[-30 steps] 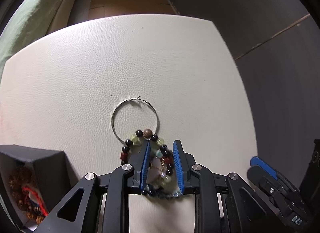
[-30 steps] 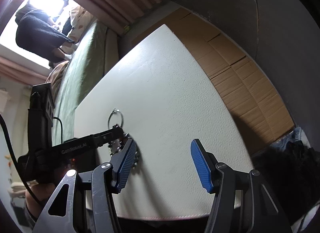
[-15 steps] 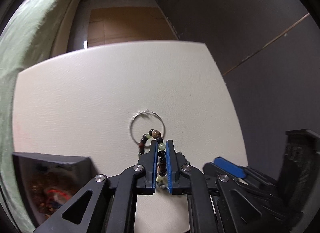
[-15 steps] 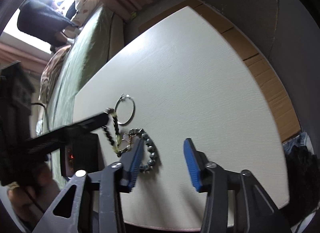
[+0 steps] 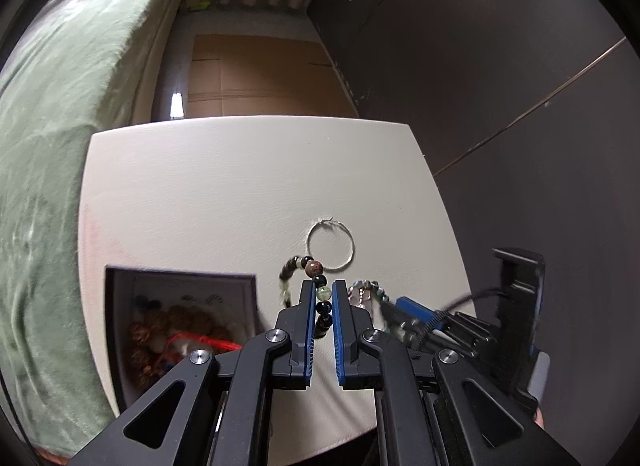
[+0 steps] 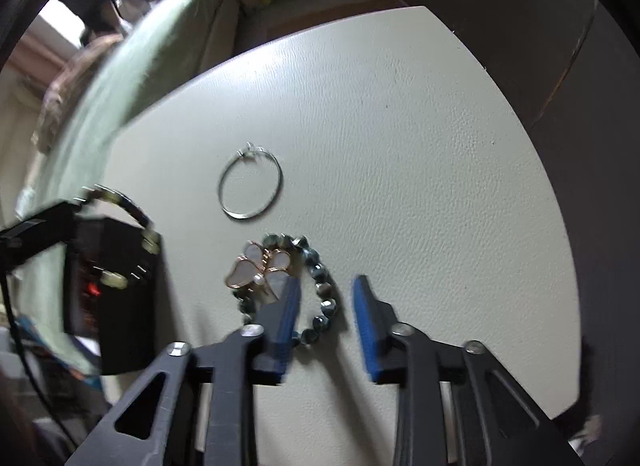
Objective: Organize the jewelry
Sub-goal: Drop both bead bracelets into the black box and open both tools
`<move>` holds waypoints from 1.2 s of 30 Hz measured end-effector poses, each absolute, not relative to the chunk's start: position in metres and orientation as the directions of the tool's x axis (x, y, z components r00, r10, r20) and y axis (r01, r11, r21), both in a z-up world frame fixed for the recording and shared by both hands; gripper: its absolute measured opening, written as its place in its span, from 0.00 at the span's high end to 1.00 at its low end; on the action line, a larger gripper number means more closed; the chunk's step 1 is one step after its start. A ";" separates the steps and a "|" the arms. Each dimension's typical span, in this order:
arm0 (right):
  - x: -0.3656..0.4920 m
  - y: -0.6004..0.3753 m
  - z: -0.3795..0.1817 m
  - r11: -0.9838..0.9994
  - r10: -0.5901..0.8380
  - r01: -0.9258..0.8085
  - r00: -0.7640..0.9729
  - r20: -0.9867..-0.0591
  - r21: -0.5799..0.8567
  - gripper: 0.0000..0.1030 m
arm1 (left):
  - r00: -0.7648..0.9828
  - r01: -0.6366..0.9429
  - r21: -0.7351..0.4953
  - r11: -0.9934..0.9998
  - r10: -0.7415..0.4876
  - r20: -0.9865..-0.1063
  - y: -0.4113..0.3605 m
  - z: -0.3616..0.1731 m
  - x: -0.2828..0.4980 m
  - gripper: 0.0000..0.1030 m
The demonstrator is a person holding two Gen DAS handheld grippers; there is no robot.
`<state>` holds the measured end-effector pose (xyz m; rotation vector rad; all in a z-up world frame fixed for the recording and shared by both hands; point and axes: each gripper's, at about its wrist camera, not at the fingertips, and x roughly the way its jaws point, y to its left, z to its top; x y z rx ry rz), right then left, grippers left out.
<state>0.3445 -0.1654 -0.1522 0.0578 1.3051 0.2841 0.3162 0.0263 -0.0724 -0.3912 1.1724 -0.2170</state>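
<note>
White table (image 5: 240,193): bead bracelet (image 5: 316,270) now lifted (left tool (image 5: 322,302) clamped).

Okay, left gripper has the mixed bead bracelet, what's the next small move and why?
Probably carry the mixed bead bracelet, pinched in the left gripper, leftward over the open black box and release it there. The box already holds beads. The right gripper is closing around the dark bead bracelet, still on the table.

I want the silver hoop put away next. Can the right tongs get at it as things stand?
Probably yes. The silver hoop lies flat and alone on the white table, just beyond the dark bead bracelet that the closing right tongs straddle. Nothing covers it.
</note>
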 end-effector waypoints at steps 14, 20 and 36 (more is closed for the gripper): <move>0.310 -0.162 -0.095 0.929 0.370 -0.160 0.344 -0.863 0.334 0.90 | 0.448 -0.033 -0.451 0.892 -0.390 -0.804 0.069 -0.049 0.274 0.92; 0.308 -0.145 -0.069 0.909 0.417 -0.178 0.410 -0.811 0.377 0.90 | 0.471 -0.033 -0.451 0.892 -0.384 -0.794 0.082 -0.042 0.264 0.92; 0.287 -0.097 -0.044 0.825 0.565 -0.301 0.432 -0.703 0.478 0.90 | 0.454 -0.089 -0.420 0.903 -0.339 -0.824 0.115 -0.053 0.235 0.64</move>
